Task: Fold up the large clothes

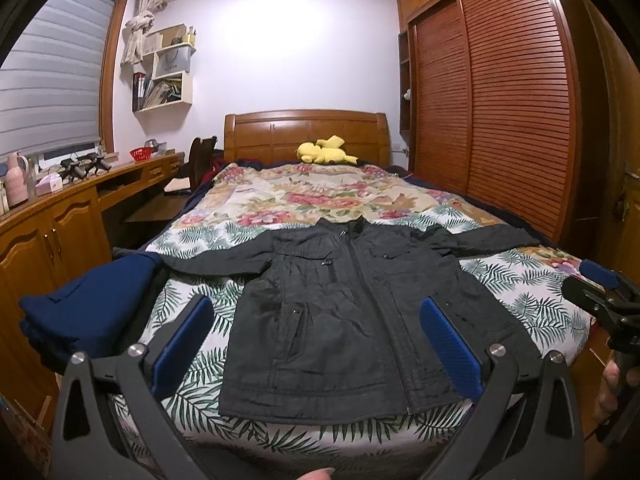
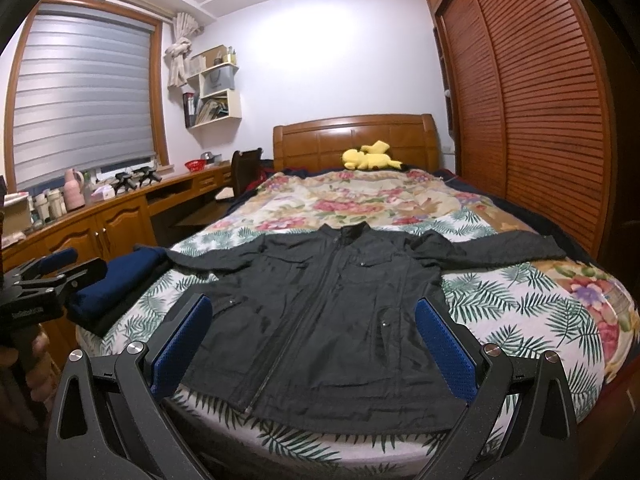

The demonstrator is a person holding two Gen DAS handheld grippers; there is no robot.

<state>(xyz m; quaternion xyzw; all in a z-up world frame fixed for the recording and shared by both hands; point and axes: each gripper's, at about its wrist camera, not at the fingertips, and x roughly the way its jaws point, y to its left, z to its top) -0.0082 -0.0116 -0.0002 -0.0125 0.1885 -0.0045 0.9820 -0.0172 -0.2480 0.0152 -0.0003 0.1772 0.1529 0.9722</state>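
On the bed [image 1: 532,280], a black jacket [image 1: 344,312] lies flat, zipped, sleeves outspread; both grippers' fingers [image 1: 448,344] spread, empty.

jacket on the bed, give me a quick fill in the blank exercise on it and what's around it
1. The black jacket lies flat with its front zipper ____.
2. Both sleeves are spread out to the ____.
3. The folded blue cloth lies beside the jacket's ____ sleeve as the cameras see it.
4. The soft toy at the headboard is ____.

Missing words: closed; sides; left; yellow
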